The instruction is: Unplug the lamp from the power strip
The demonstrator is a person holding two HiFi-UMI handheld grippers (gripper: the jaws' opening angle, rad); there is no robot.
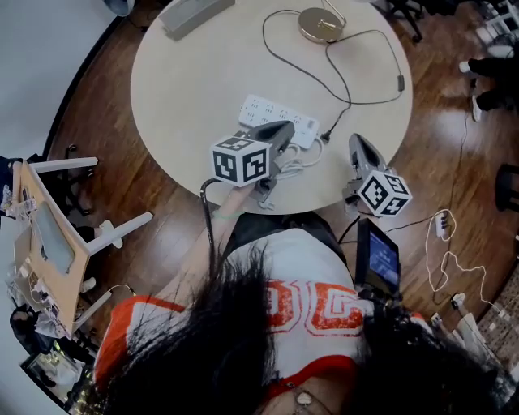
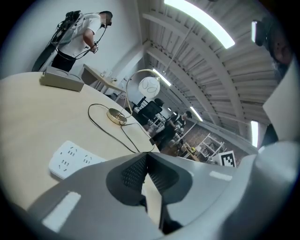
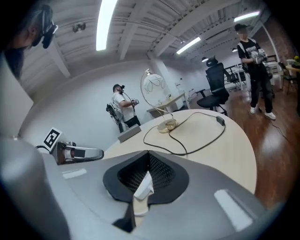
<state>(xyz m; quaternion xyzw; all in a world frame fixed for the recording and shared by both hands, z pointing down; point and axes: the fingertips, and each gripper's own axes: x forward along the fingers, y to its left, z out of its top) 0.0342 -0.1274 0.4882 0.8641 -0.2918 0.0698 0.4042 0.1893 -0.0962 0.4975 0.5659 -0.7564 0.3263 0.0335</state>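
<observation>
You are holding two grippers, jaws pressed together on nothing, the left gripper (image 1: 289, 127) covering part of the one power strip (image 1: 263, 109) on the table (image 1: 195, 89), the right gripper (image 1: 357, 143) hanging near the table's rim, while the one lamp (image 1: 319, 24), top cropped, is trailing its cord (image 1: 400, 81) to the strip, plug connection unclear.

Light: bright, given by ceiling strip lights (image 2: 199, 21).
Glare: seen on wooden floor (image 1: 442, 130).
Edges: bent, darkened by fisheye.

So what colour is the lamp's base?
Shiny gold lamp base, clearest in the head view.
</observation>
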